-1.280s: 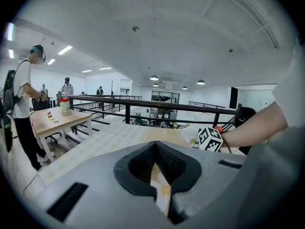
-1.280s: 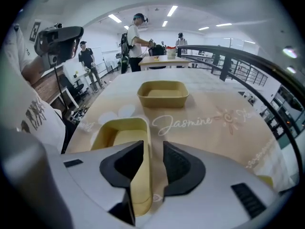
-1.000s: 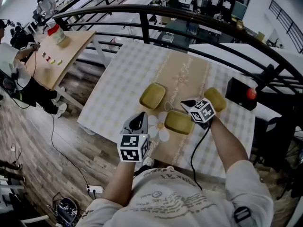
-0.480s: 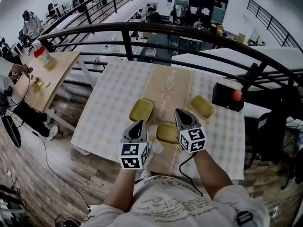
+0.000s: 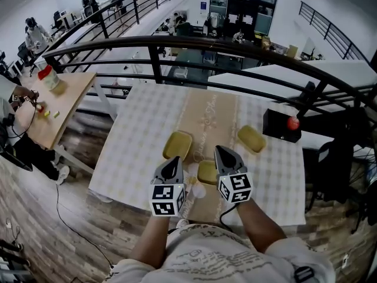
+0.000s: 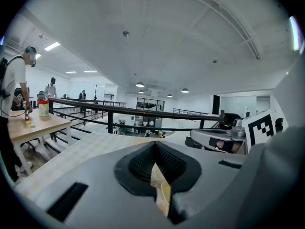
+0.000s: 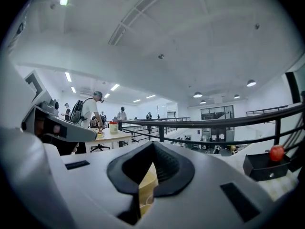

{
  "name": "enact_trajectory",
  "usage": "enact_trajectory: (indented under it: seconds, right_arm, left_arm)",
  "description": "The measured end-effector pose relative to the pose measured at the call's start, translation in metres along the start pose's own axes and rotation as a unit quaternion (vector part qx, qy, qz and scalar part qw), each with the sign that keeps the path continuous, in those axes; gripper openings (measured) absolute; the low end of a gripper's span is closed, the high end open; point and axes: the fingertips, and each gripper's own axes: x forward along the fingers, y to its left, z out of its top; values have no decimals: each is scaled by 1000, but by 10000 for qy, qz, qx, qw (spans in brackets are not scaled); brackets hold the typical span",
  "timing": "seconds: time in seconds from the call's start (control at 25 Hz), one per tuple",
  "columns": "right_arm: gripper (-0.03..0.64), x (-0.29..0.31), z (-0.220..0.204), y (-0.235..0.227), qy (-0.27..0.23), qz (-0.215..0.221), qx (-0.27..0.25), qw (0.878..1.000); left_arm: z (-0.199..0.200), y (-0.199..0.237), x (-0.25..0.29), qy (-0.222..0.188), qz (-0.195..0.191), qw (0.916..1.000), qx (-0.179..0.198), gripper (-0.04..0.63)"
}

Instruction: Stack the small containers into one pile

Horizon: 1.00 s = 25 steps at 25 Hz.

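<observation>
Three small yellow-green containers lie apart on the checked table point(image 5: 135, 140): one left of the middle point(image 5: 177, 144), one nearer me point(image 5: 207, 172), one to the right point(image 5: 251, 138). None is stacked. My left gripper point(image 5: 172, 160) is held up above the table's near edge, shut and empty. My right gripper point(image 5: 218, 151) is held beside it over the near container, also shut with nothing in it. In the left gripper view the jaws point(image 6: 153, 146) meet, and only a sliver of table shows below them. The right gripper view shows its jaws point(image 7: 152, 146) closed the same way.
A tan runner point(image 5: 206, 119) runs down the table's middle. A black box with a red button point(image 5: 281, 125) stands at the table's right edge. A black railing point(image 5: 177, 43) curves behind the table. At the far left, people work at a wooden table point(image 5: 53, 99).
My right gripper has lifted off the table from between the near and right containers and now points level beside the left one. The head view has pulled back. The containers have not moved.
</observation>
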Motion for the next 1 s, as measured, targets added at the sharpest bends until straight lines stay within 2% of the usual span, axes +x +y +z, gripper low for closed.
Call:
enact_trajectory:
  seconds: [0.32,0.56,0.68,0.8,1.0]
  right_arm:
    - [3,43,-26,33,471,46,166,9987]
    - [3,80,-61,49,1082,-291,329,9932]
    - [3,100,-86,50,1564,-545,527,9848]
    - [3,120,-110,55,2052,-644,954,9719]
    - [24,146,-141,58,2414,-986,1717,9500]
  left_arm:
    - [-11,47,-11,27,231,9995,-221,6]
    - [-23,82,-13,128,382,9982,-442,6]
    - [-30,97,-10,194,406,9974,-555,6]
    - [-36,111,-6,260,426,9965,-669,6]
    - [-46,130,0,349,419,9951,-821,6]
